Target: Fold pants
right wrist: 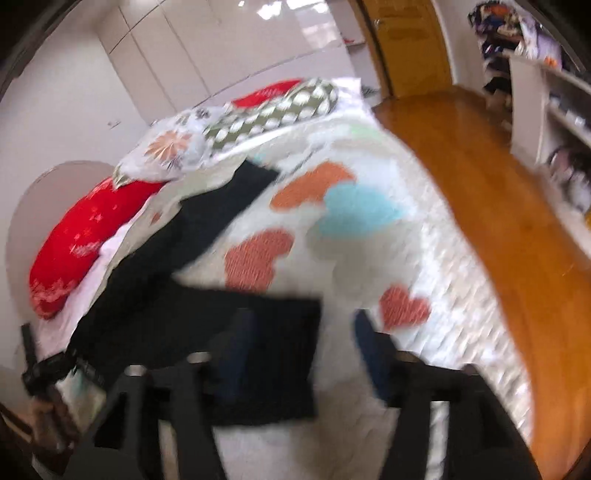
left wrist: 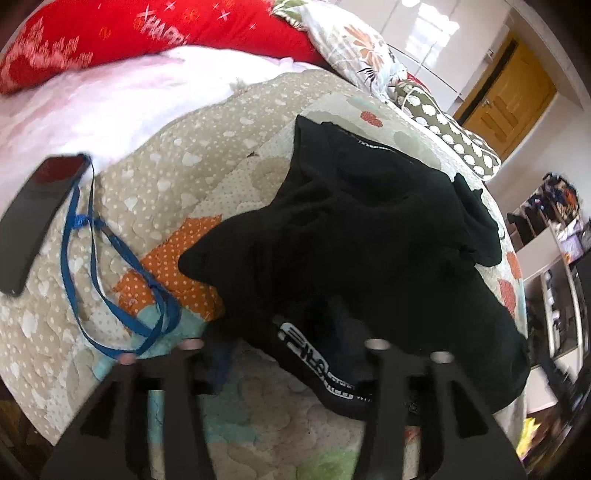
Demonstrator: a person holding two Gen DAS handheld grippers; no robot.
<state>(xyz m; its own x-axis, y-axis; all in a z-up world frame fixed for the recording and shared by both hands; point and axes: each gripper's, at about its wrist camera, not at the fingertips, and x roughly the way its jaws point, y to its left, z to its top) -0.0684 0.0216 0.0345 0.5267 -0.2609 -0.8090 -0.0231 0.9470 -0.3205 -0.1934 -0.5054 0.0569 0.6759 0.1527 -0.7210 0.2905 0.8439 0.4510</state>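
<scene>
We see black pants [left wrist: 369, 236] bunched on the quilt [left wrist: 207, 155], phone [left wrist: 33, 218] beside them, left gripper [left wrist: 284, 354] jaws wide apart over the waistband, gripping nothing, right gripper [right wrist: 299, 332] jaws apart around a pant edge.

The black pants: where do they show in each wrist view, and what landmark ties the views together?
Left wrist: the black pants lie crumpled at centre-right on the quilt.
Right wrist: they stretch from upper centre to the lower middle, blurred.
Shared landmark: the red pillow, behind the pants in both.

Black pants [left wrist: 369, 236]; heart-patterned quilt [right wrist: 369, 221]; red pillow [left wrist: 147, 29].
</scene>
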